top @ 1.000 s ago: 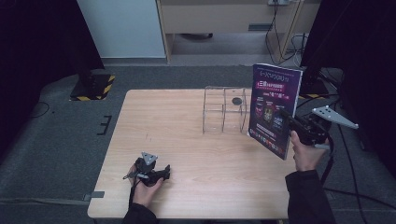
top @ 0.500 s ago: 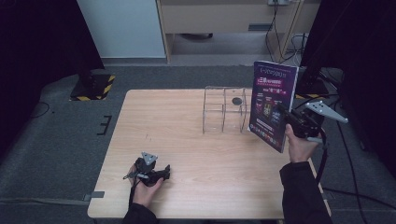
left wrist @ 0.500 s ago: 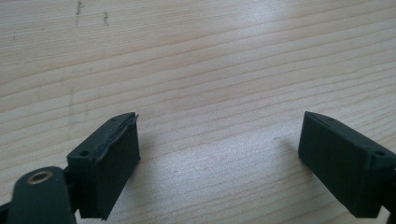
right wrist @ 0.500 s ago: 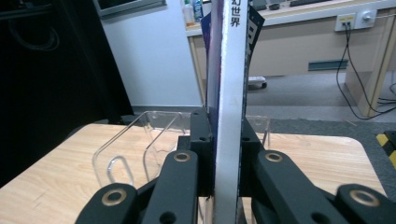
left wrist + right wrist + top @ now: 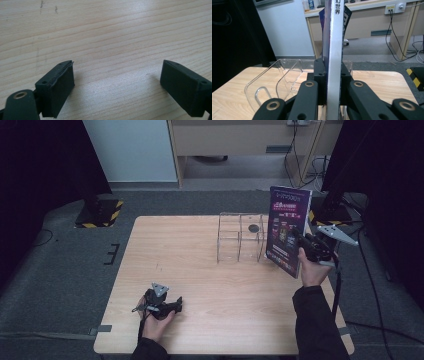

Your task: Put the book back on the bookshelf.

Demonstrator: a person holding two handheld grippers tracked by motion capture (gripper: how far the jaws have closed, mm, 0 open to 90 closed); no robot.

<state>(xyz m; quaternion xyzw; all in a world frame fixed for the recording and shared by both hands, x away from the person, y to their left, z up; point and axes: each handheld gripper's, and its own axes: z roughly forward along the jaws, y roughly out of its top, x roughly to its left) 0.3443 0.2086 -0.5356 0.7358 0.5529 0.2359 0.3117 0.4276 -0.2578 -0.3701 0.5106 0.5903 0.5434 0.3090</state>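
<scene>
right tongs [image 5: 300, 239] clenched on the book [image 5: 287, 231]: keep it upright, lower into the clear rack [image 5: 241, 238]; left tongs [image 5: 176, 305] released.

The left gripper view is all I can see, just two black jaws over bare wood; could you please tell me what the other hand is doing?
Observer: The right claw is shut on a purple book, held upright by its silver spine.
Operator: Thank you. Is there anything near it that it might go into?
Observer: Yes, a clear divided rack stands on the table, right beside the book.
Operator: And where does my left claw sit relative to that?
Observer: Your left claw rests open at the near left part of the table, far from the rack.
</scene>
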